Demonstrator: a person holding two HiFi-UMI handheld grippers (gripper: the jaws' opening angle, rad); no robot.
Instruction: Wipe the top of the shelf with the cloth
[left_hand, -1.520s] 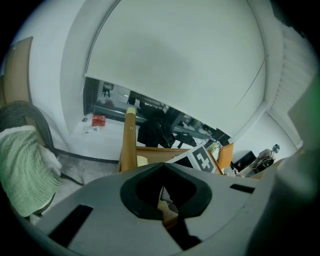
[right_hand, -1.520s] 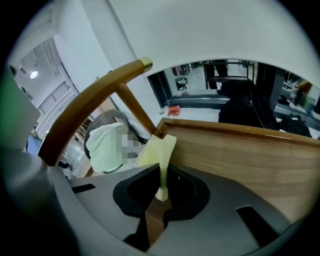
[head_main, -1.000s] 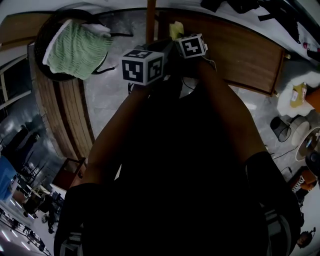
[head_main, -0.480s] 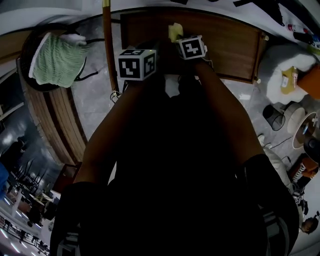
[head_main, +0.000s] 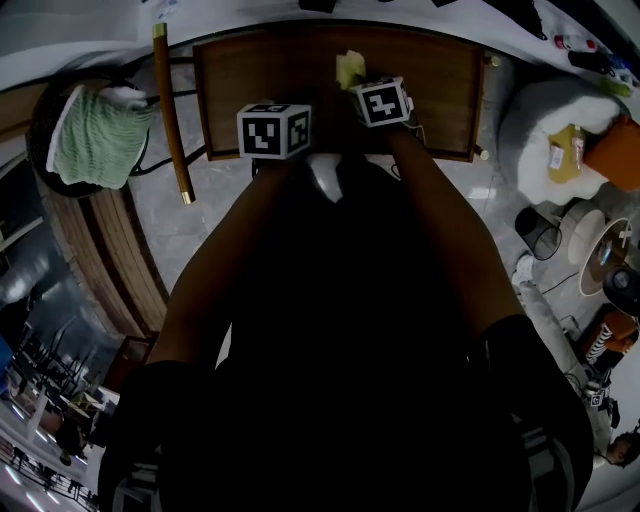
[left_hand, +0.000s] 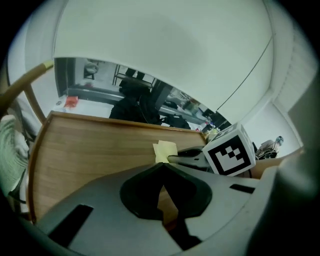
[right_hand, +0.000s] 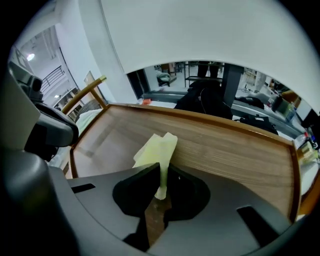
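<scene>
The brown wooden shelf top lies straight ahead of me, seen from above. My right gripper is shut on a small pale yellow cloth, whose free end stands up over the wood. In the head view the cloth shows just beyond the right gripper's marker cube, over the shelf's middle. My left gripper is shut with nothing in it, above the shelf's near edge to the left of the right one. From there I see the cloth and the right gripper's cube.
A dark chair with a green towel draped on it stands to the left, with a wooden rail beside the shelf. A white cushion carrying small items and a dark bin are to the right. A wall rises behind the shelf.
The shelf has slid from the right of the head view to its centre, and the chair has moved further left. Both grippers keep their pose; the cloth stays in the right one.
</scene>
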